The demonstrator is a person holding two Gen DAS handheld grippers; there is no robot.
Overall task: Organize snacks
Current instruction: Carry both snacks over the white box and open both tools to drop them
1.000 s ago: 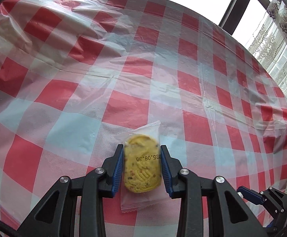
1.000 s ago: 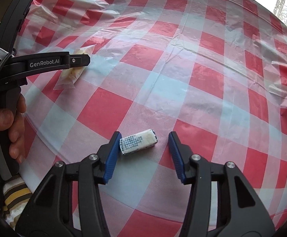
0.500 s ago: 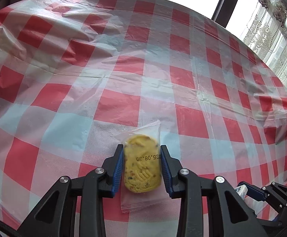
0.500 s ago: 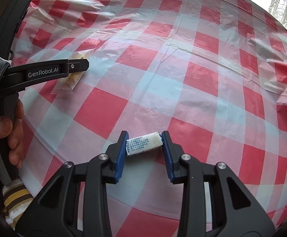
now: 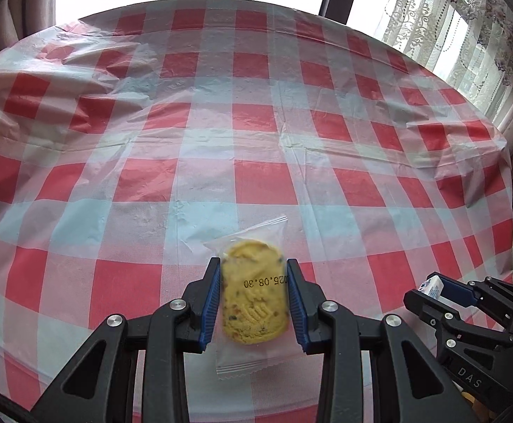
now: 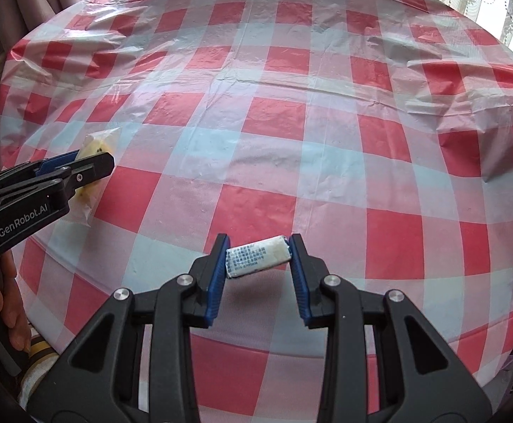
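Note:
My left gripper (image 5: 252,282) is shut on a yellow cookie in a clear wrapper (image 5: 252,299) and holds it above the red-and-white checked tablecloth (image 5: 256,123). My right gripper (image 6: 258,257) is shut on a small white wrapped candy (image 6: 256,256) with blue print, lifted off the cloth. The left gripper with the cookie also shows at the left of the right wrist view (image 6: 90,165). The right gripper with the candy shows at the lower right of the left wrist view (image 5: 432,287).
The round table's cloth is wrinkled at the far left (image 5: 80,63) and right (image 5: 450,141). Lace curtains (image 5: 468,17) and a window frame stand behind it. The table's near edge lies just below both grippers.
My right gripper closed on the white candy and lifted it. Both grippers rose and tilted up, so more of the table shows. The left gripper kept its hold on the cookie.

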